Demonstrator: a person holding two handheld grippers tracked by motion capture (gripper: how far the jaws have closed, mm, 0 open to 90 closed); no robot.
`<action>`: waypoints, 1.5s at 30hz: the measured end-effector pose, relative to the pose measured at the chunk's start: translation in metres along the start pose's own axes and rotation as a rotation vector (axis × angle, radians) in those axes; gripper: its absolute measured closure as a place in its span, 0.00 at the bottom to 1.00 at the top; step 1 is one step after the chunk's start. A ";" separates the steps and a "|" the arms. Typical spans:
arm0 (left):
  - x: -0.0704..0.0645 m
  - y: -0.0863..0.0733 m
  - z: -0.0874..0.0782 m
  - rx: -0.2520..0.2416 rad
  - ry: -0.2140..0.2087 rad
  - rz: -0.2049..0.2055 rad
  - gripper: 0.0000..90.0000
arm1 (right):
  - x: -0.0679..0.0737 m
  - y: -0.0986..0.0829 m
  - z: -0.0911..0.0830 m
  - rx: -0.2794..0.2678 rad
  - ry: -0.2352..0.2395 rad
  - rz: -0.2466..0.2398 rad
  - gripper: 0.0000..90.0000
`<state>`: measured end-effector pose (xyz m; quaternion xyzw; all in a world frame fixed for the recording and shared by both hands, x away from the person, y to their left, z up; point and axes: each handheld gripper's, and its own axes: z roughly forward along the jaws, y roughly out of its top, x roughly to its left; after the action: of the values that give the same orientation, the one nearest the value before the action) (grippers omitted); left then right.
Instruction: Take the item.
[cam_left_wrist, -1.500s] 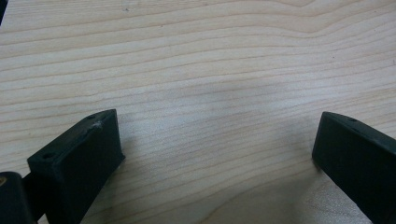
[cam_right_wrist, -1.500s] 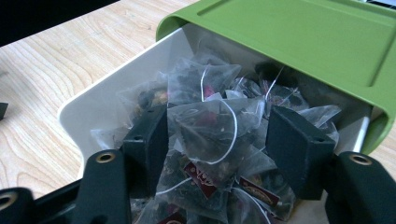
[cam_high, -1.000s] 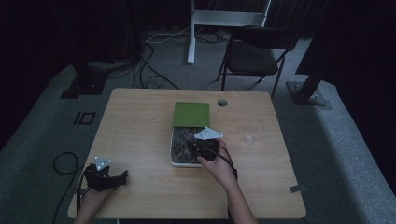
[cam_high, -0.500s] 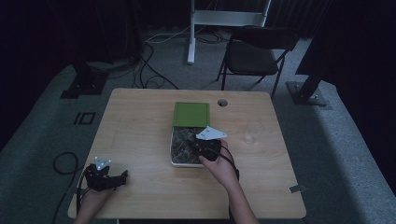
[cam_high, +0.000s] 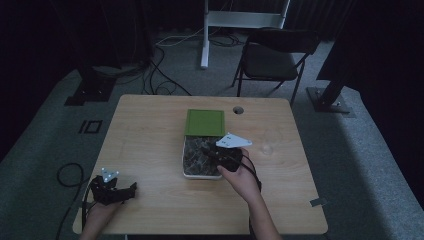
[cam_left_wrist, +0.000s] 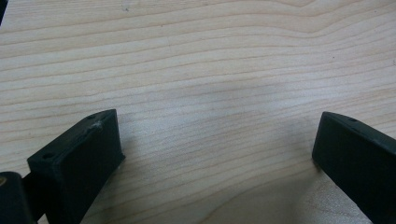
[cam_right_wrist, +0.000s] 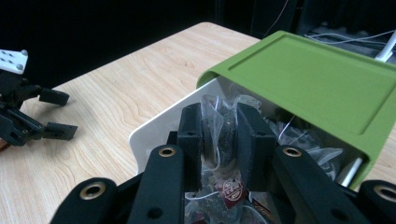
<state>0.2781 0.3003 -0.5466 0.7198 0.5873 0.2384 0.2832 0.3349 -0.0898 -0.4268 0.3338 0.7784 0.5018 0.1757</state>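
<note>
nearest to us, at the table's (cam_high: 150, 145) near left corner, we hold the left gripper (cam_high: 112, 190) low over bare wood; in the left gripper view its jaws stand wide apart with nothing between them, so it is open and idle (cam_left_wrist: 217, 154). it also appears at the far left of the right gripper view, well apart from the box.

farther in, near the table's middle, our right gripper (cam_right_wrist: 219, 135) reaches into the white box (cam_high: 186, 172), whose green lid (cam_high: 205, 122) is swung up at the far edge. in the right gripper view the two jaws are drawn close on a tea bag (cam_right_wrist: 227, 126), a translucent sachet of dark leaf pinched between the pads, with more sachets and strings heaped below it (cam_right_wrist: 224, 196). we judge this a firm grip, though whether the bag is free of the heap we cannot tell.

the relation that governs the coming move: the bag lies directly between the right jaws, just under the lid's (cam_right_wrist: 322, 79) overhanging front lip, which sits beyond and above the jaw tips. we judge that any lift must come back toward us rather than forward. the right hand (cam_high: 242, 177) is much the nearer to the box.
</note>
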 end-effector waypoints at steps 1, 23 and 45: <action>0.000 0.000 0.000 0.000 0.000 0.000 0.02 | 0.000 0.001 -0.001 -0.001 0.002 0.001 0.82; 0.000 0.000 0.000 0.001 -0.001 0.000 0.02 | -0.026 0.002 -0.038 -0.050 -0.059 0.039 0.82; 0.000 0.000 0.000 0.000 0.000 0.000 0.02 | -0.065 -0.011 -0.076 -0.078 -0.162 0.093 0.82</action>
<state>0.2781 0.3003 -0.5466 0.7198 0.5872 0.2384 0.2832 0.3319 -0.1885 -0.4076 0.4022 0.7252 0.5105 0.2275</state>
